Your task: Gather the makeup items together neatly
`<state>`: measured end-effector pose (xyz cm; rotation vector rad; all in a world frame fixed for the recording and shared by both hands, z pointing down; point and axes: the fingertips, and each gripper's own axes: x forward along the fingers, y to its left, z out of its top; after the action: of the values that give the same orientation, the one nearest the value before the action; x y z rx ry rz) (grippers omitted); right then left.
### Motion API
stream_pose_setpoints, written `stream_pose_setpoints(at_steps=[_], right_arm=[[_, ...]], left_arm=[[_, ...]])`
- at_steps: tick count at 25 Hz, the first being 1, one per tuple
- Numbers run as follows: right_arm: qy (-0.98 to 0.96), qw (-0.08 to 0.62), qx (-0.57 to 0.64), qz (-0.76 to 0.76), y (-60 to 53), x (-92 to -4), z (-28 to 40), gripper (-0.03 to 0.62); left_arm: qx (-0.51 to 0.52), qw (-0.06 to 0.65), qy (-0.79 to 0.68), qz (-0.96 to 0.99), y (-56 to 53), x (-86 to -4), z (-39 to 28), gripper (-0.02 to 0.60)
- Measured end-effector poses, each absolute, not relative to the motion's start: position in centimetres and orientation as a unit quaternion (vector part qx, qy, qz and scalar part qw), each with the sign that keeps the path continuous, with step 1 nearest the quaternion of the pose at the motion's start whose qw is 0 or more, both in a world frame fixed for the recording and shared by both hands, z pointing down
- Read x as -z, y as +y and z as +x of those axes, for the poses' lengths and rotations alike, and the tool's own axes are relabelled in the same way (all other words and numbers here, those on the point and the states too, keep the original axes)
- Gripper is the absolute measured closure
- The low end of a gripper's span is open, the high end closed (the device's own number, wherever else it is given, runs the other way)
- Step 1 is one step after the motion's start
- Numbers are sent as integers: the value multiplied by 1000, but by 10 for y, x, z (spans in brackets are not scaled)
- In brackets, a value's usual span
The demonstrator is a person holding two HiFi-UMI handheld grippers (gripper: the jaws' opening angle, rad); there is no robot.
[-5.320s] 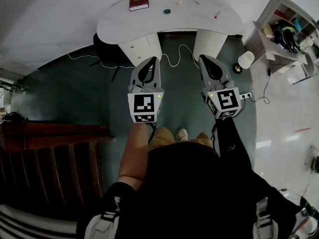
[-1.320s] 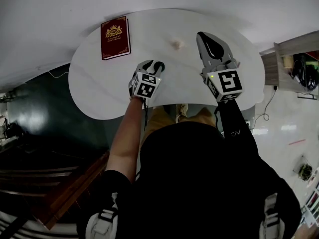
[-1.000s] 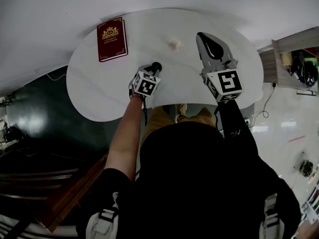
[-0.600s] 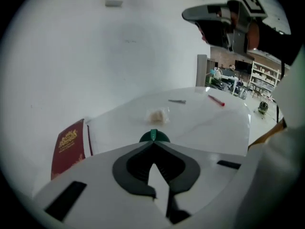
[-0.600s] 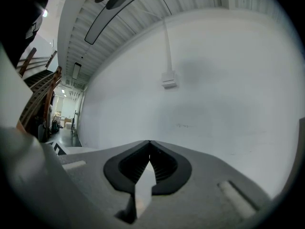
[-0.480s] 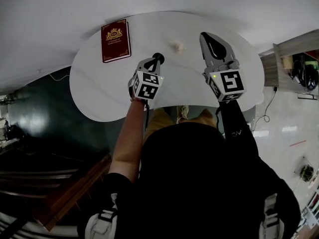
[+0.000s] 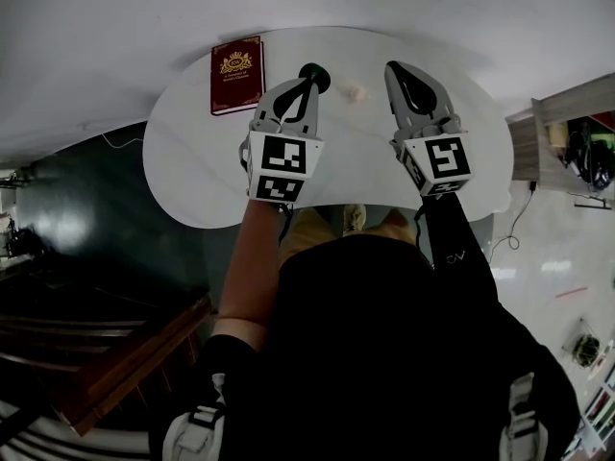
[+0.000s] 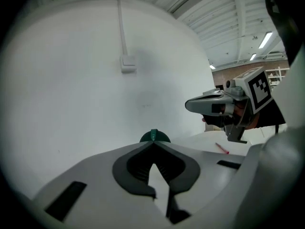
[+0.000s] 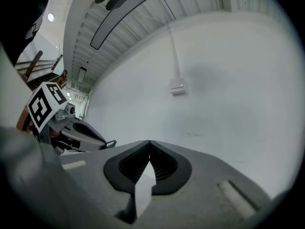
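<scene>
Two tongs are held out over the table, and both have their jaws drawn together. The left tongs (image 7: 306, 83) pinch a small dark green disc (image 7: 314, 73) right at their tips. In the left gripper view its rounded top shows just above the point where the two jaws meet, with the white wall (image 8: 71, 80) behind it. The right tongs (image 7: 393, 67) are closed on nothing: the right gripper view shows their tips touching and only bare wall beyond them.

The two sit side by side and well apart, both pointing towards the wall. In the head view the green disc is over the far part of the white table (image 7: 192, 171). It is to the right of a dark red book (image 7: 237, 75) that lies flat there, and just left of a small pale lump (image 7: 354, 92). That lump rests on the table between the two sets of tongs.

A thin red stick (image 8: 221, 149) lies on the table further right — the left gripper view catches it below the right tongs. On the wall a small switch box (image 8: 127, 63) hangs at the end of a thin conduit. A bare forearm (image 7: 252, 277) runs back from the left tongs, and a black sleeve (image 7: 452, 248) from the right.
</scene>
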<state>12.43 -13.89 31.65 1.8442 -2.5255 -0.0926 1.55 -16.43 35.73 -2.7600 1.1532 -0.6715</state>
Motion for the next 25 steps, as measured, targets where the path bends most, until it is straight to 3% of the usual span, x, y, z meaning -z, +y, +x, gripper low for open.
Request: stream_pose_setpoints(at_steps=[8, 25], right_arm=[[-822, 2, 25, 569, -148, -315, 71, 589], [-812, 0, 16, 583, -170, -321, -118, 589]], left_arm=[[214, 49, 416, -883, -167, -349, -42, 572], [256, 51, 409, -874, -193, -352, -246, 572]])
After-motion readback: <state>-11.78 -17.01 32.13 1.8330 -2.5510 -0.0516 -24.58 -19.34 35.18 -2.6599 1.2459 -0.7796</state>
